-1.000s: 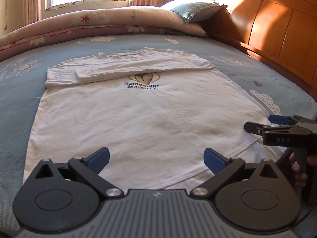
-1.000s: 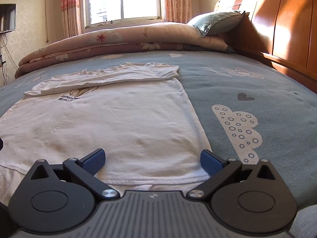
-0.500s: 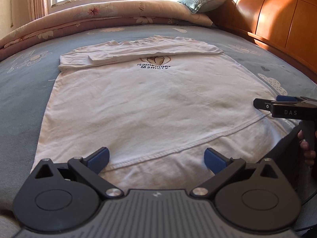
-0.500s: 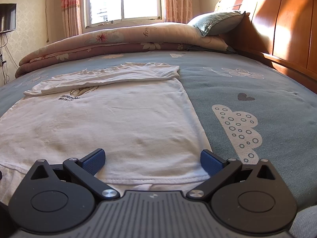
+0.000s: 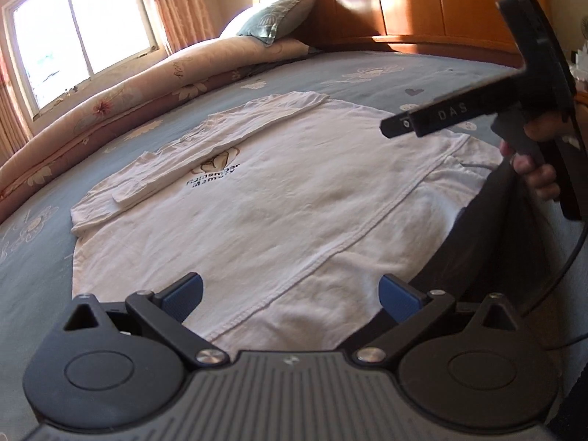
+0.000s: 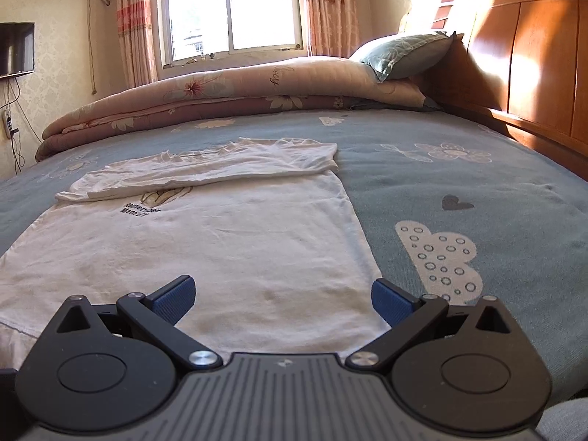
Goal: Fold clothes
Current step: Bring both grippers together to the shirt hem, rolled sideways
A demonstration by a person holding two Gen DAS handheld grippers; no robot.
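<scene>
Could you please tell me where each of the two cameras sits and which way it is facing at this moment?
Left wrist: on the left gripper, tilted, looking across the white printed T-shirt on the blue patterned bedsheet; shows the right gripper's side and the hand holding it.
Right wrist: on the right gripper, level, over the shirt's hem, facing the window; shows only its own open fingers.
Shared: shirt, pink quilt, wooden headboard.

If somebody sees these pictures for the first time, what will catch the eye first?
First, the white T-shirt lying flat on the blue bedsheet, sleeves folded across its top, black lettering below them. Then the right hand-held gripper, raised above the shirt's hem. Behind, a rolled floral quilt lies under the bright window.
</scene>
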